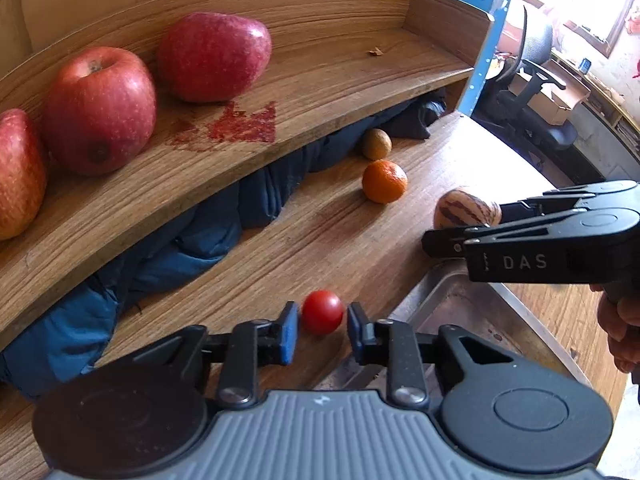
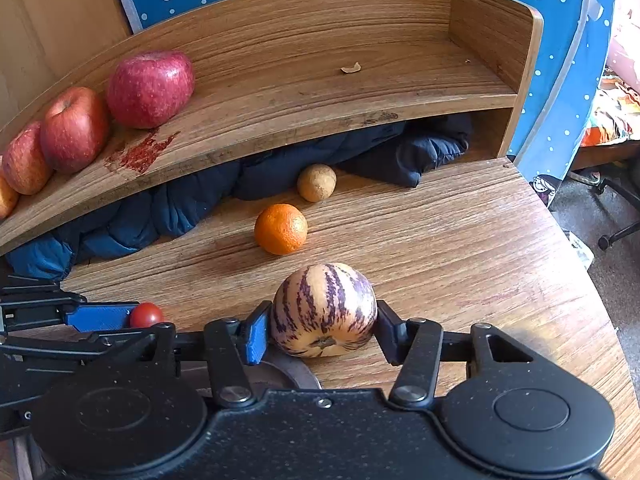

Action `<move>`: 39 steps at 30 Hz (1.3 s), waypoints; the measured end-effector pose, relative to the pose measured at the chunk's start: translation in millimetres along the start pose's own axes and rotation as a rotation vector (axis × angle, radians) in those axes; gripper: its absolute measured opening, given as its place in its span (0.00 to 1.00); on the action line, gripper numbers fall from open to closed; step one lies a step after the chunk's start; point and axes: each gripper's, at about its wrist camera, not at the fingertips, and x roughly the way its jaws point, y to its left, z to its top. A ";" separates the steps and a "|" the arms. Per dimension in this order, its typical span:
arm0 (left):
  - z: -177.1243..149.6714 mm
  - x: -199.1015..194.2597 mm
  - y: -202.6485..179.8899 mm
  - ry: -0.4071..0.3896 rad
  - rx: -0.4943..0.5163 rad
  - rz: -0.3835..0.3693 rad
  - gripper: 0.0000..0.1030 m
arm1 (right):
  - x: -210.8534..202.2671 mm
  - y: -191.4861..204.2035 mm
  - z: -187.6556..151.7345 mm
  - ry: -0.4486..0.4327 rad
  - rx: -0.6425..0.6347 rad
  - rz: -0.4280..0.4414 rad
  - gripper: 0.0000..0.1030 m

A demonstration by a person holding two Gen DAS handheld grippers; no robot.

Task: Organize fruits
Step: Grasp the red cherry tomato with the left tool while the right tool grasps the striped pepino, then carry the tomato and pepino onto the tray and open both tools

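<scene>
— Any writing to read?

— Only "DAS" in pale letters on the side of the right gripper [image 1: 430, 242], seen from the left wrist.

— Take the wooden shelf [image 2: 304, 92] as the mark and go left to right.

— On its left end sit the red apples [image 2: 150, 88] in a row, beside a red smear [image 2: 142, 152]. Under it lies a dark blue cloth [image 2: 192, 204]. In front of the shelf, on the table [image 2: 460, 248], the left gripper [image 1: 322, 322] stands with its blue pads just either side of a cherry tomato [image 1: 322, 311]; whether they press it, I cannot tell. Further right come a brown fruit [image 2: 316, 182] and an orange [image 2: 281, 229].

— And the right one?

— Its jaws are spread wide and pressed against both sides of the striped melon [image 2: 324, 308], beside a metal tray [image 1: 460, 300].
</scene>
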 end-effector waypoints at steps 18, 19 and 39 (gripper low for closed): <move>-2.4 -13.0 3.1 -0.017 -0.057 -0.014 0.22 | -26.9 7.9 -2.0 -0.092 -0.030 0.044 0.53; -2.7 -15.1 2.9 -0.021 -0.058 -0.015 0.22 | -30.4 9.0 -2.1 -0.097 -0.032 0.048 0.53; -45.7 -46.1 -15.2 0.059 -0.088 -0.101 0.22 | -59.6 30.5 -54.5 -0.043 -0.113 0.109 0.53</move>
